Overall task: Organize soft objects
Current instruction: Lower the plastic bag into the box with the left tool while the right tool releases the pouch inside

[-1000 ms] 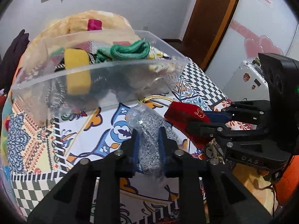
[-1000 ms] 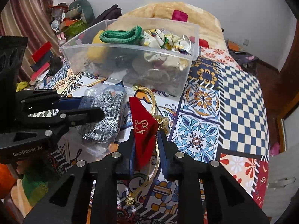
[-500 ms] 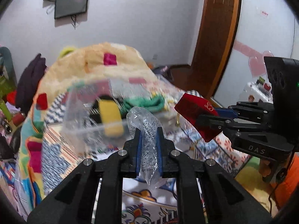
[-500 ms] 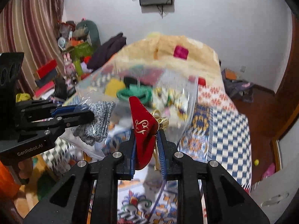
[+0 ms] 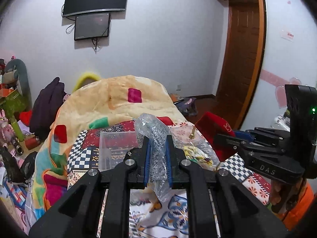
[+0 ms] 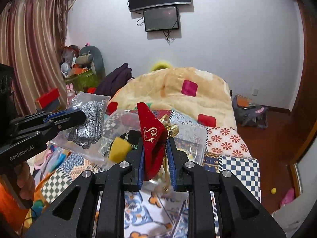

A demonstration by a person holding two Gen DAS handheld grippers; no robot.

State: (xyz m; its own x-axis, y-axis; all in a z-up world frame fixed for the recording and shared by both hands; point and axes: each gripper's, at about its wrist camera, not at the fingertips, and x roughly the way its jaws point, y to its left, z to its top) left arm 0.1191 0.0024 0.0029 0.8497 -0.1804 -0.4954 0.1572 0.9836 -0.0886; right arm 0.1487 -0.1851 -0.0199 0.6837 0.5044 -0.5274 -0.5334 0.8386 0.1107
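Observation:
My left gripper (image 5: 158, 154) is shut on a clear plastic bag of grey knit fabric (image 5: 157, 136), held up in the air above the bed. It also shows in the right wrist view (image 6: 87, 125). My right gripper (image 6: 155, 154) is shut on a red velvet pouch (image 6: 151, 132) with gold embroidery and a gold drawstring; the pouch shows at the right in the left wrist view (image 5: 214, 128). The clear plastic bin (image 5: 116, 148) stands below and beyond both grippers on the patchwork bedspread, with a yellow sponge (image 6: 118, 148) inside.
A rolled cream blanket (image 5: 118, 101) with coloured squares lies at the far end of the bed. Dark clothes (image 5: 48, 103) and clutter sit at the left. Two screens (image 6: 160, 6) hang on the far wall. A wooden door frame (image 5: 243, 59) stands at the right.
Both grippers have risen with their loads, from just above the bedspread in front of the bin to well above it. The bin now sits lower in both views.

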